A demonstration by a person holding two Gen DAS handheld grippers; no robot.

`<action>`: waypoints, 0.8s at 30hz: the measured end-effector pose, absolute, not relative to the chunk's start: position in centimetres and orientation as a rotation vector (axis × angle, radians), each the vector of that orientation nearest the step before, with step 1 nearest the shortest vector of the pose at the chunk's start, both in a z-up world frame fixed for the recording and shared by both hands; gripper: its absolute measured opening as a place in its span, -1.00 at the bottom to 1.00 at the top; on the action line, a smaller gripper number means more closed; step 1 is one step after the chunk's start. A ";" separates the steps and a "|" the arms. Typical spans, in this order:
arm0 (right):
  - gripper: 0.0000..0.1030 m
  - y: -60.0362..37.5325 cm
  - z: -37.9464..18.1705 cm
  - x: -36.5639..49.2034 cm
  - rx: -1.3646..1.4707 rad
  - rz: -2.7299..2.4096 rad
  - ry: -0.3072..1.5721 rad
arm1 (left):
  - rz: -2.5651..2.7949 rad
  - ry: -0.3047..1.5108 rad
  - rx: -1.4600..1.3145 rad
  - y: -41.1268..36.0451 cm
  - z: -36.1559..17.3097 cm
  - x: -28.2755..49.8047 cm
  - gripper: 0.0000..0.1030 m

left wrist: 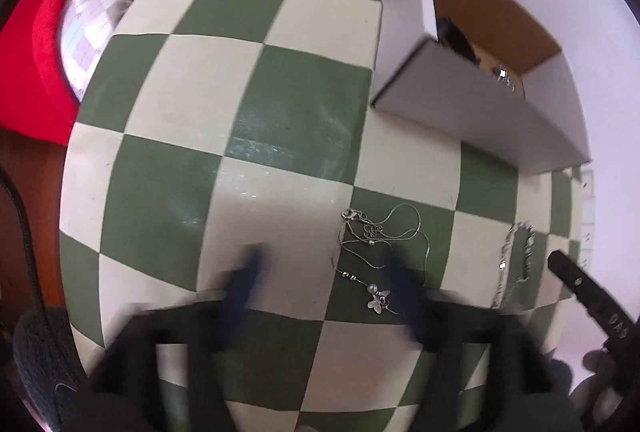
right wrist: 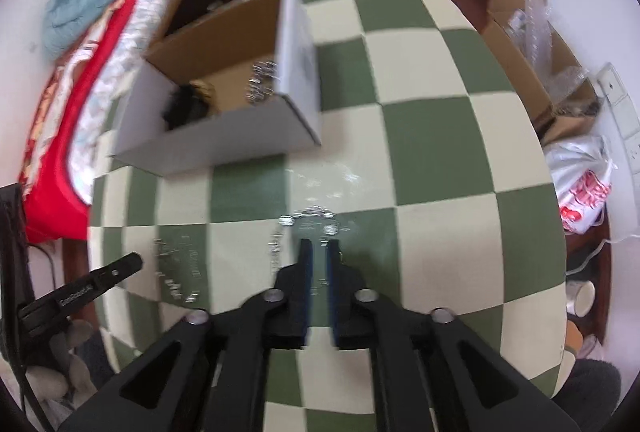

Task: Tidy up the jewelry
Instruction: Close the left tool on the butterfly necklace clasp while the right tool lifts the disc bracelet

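A thin silver necklace with a butterfly pendant (left wrist: 378,300) lies tangled on the green-and-cream checkered table (left wrist: 248,80). My left gripper (left wrist: 324,272) is open above it, blurred, its right finger over the chain. A sparkly silver bracelet (left wrist: 516,260) lies further right; in the right wrist view it lies blurred (right wrist: 312,222) just ahead of my right gripper (right wrist: 320,248), whose jaws are nearly closed with a small gap, holding nothing I can see. An open cardboard box (left wrist: 460,88) (right wrist: 224,136) holds a dark item and shiny jewelry (right wrist: 262,80).
A red blanket and patterned bedding (left wrist: 52,44) lie left of the table. A carton with plastic packaging (right wrist: 536,44) and a white plastic bag (right wrist: 580,188) sit on the floor at right. The other gripper's finger (left wrist: 576,284) (right wrist: 104,272) shows at each view's edge.
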State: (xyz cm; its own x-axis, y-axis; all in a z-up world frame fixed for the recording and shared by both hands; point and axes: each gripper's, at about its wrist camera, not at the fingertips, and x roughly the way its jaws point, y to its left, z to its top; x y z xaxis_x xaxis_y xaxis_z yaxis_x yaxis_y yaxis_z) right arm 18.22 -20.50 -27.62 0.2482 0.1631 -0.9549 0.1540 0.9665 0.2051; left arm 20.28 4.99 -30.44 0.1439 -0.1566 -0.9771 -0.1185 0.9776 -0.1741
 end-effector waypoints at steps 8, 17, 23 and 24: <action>-0.10 -22.3 -29.9 18.0 0.319 -0.044 1.371 | 0.040 1.356 -0.049 2.2 -30.5 19.5 0.19; -0.43 -17.4 -30.7 17.4 -0.018 -0.072 1.349 | 0.017 1.331 -0.058 2.0 -29.5 18.7 -1.00; -0.95 -15.7 -30.1 16.9 -0.009 -0.009 1.328 | -0.020 1.295 -0.128 3.9 -27.4 17.3 -1.00; -0.95 -16.0 -29.8 16.8 0.019 -0.007 1.318 | -0.032 1.283 -0.140 4.2 -26.6 17.1 -1.00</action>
State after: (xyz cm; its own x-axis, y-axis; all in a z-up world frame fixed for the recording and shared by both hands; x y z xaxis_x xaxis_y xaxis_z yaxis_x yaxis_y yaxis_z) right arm 16.75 -16.02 -29.78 0.2502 0.0061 -0.9682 0.0157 0.9998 0.0104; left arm 17.06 4.21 -26.57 0.2846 -0.1017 -0.9532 -0.0539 0.9911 -0.1218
